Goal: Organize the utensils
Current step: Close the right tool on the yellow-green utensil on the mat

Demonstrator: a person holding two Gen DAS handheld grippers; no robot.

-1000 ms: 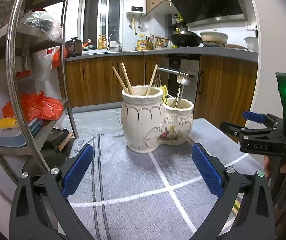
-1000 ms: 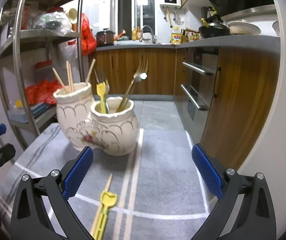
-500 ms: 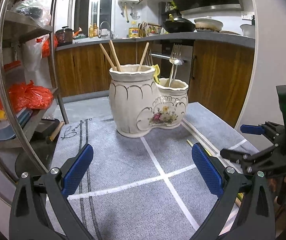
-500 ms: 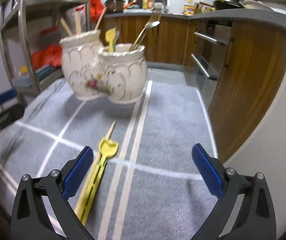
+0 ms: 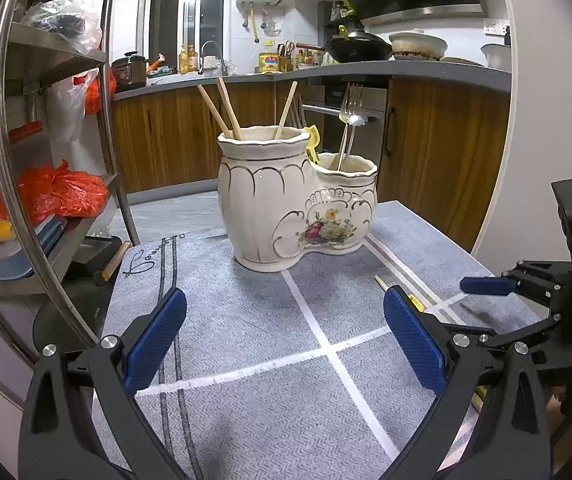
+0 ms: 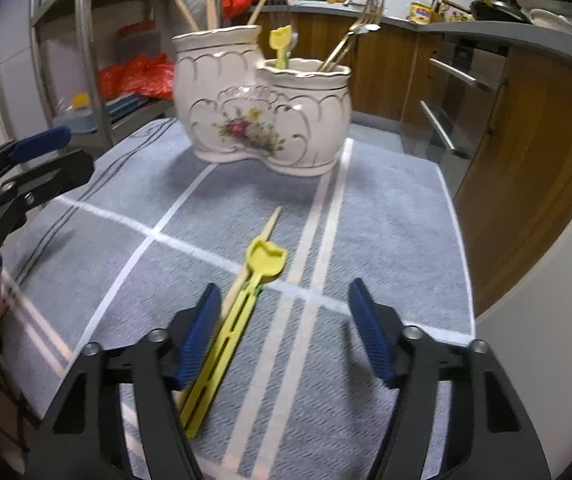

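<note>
On the grey mat before the ceramic holder (image 6: 262, 108), my right gripper (image 6: 284, 332) has been narrowing its still-unclamped jaws beside the yellow utensil (image 6: 242, 312) and chopstick (image 6: 264, 232), so next I should centre over them, while my left gripper (image 5: 282, 344) hangs open.

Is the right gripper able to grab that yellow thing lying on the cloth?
Probably yes. The right gripper has just been closing, and the yellow utensil lies beside its left pad, untouched. Nothing blocks it, though a wooden chopstick lies alongside.
</note>
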